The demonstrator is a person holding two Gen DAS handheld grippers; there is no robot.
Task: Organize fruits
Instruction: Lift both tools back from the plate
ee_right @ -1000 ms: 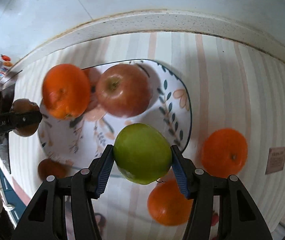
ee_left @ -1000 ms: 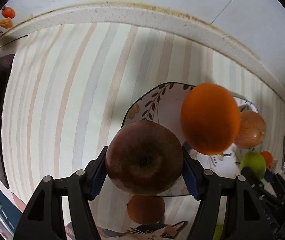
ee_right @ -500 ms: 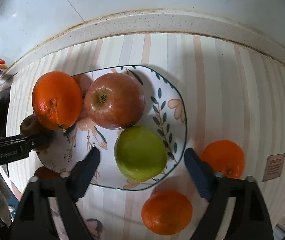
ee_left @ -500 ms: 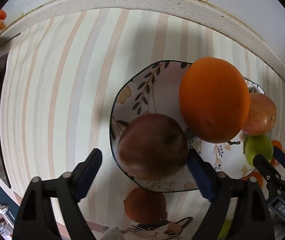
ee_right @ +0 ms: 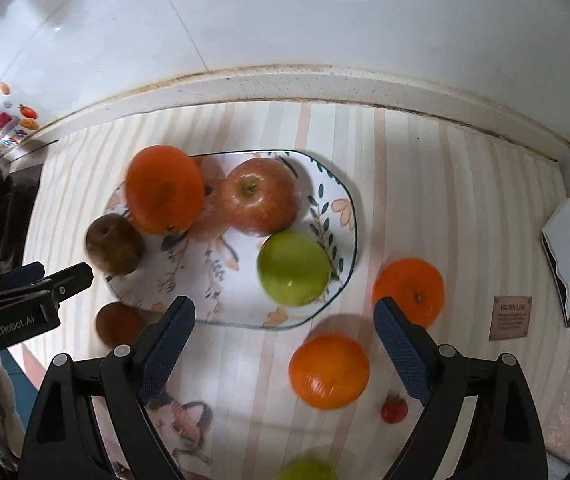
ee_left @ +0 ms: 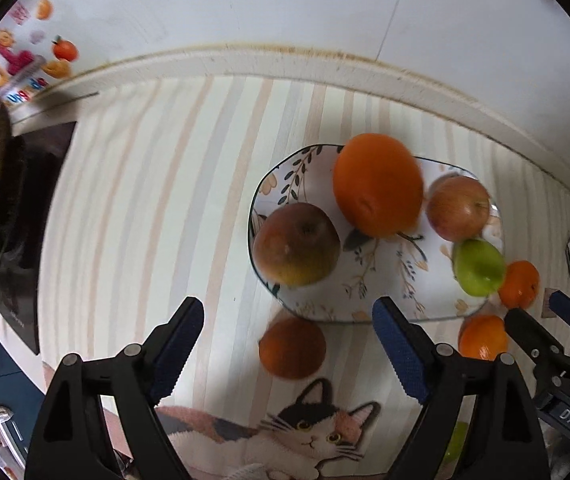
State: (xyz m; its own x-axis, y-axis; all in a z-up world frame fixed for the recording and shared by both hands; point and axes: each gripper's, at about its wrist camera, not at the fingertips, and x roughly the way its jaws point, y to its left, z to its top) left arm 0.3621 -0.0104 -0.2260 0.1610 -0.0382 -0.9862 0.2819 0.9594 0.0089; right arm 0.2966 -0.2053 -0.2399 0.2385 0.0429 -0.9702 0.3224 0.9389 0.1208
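- Left wrist view, nearest first: the left tool (ee_left: 287,334) hangs spread wide and empty above the striped bench (ee_left: 157,208), with a small orange (ee_left: 292,347) lying on the cloth between its fingers and a cat print (ee_left: 317,428) just below.
- Right wrist view: the right tool (ee_right: 283,330) is likewise spread and holds nothing; a loose orange (ee_right: 328,371) sits between its fingers, a second loose orange (ee_right: 409,291) lies just outside its right finger, and a small strawberry (ee_right: 394,412) and a blurred green fruit (ee_right: 307,471) lie closer in.
- Beyond both tools, the floral plate (ee_right: 335,200) carries four fruits: a dark apple (ee_left: 297,245) at its left rim, a big orange (ee_left: 377,185) behind it, a red apple (ee_right: 260,196) and a green apple (ee_right: 293,268) at the near right rim.
- Farthest back are the pale ledge (ee_right: 325,84) and the wall (ee_right: 285,12).
- Risks, as I judge them:
  - The dark apple and green apple both sit on the plate's sloping edge; a knock from a finger reaching past could roll them off onto the bench.
  - Round fruit pinched off centre can squirt out sideways.
  - The plate is crowding, so a further orange set down against the pile may shove a neighbour over the rim.
  - The two tools work close together, and could collide over the plate.
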